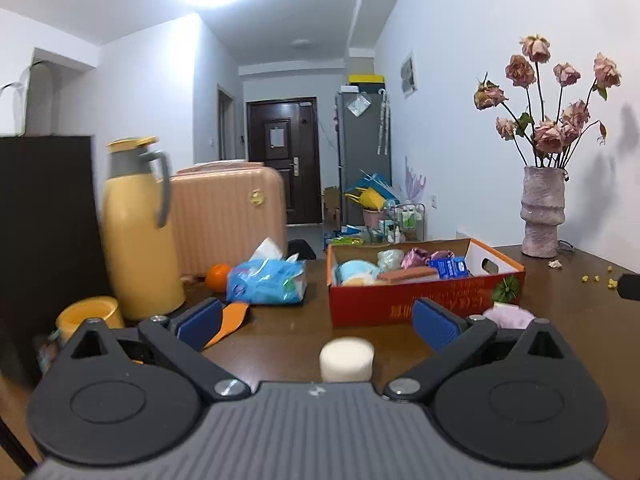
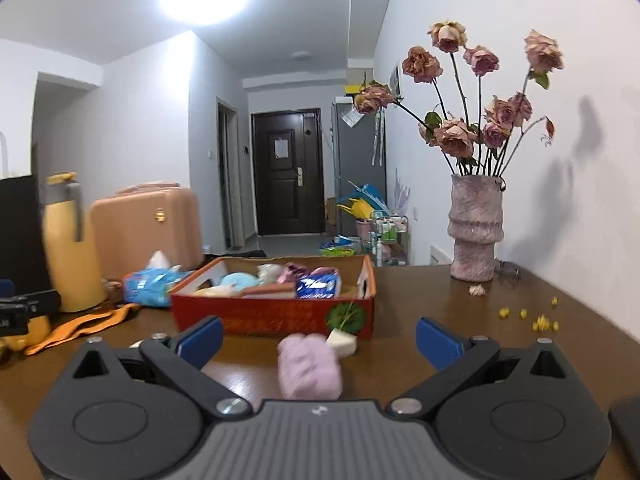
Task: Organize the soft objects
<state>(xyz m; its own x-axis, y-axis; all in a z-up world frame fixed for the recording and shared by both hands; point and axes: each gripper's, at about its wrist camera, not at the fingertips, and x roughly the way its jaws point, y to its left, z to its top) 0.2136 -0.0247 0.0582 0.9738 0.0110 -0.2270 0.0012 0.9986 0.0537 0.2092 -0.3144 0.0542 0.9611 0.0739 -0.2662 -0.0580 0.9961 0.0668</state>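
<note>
With both grippers spread wide and holding nothing, the step in hand looks like a double approach: left gripper (image 1: 316, 322) lined up on the white puff (image 1: 346, 359), right gripper (image 2: 319, 338) on the pink cloth (image 2: 309, 366).

Puff sits centred between the left jaws, close to the palm, apart from both pads. Box (image 1: 404, 304) lies just ahead of the left tips, slightly toward the right jaw, already w/ several soft things inside.

Cloth sits between the right jaws, nearer the left one, blurred, so exact edges can't be told. A white wedge (image 2: 342, 342) lies just beyond it, touching or nearly so; can't say which. Box (image 2: 276, 314) is ahead, off toward the left jaw.

To do it well, imo:
- Left: close slowly, squeeze puff on its round sides, light pressure, it'll likely squash.
- Right: shift a bit toward the left jaw to centre the cloth, keep the tips short of the wedge so it isn't dragged along.
- Lift clear of the box wall before moving over it.
</note>
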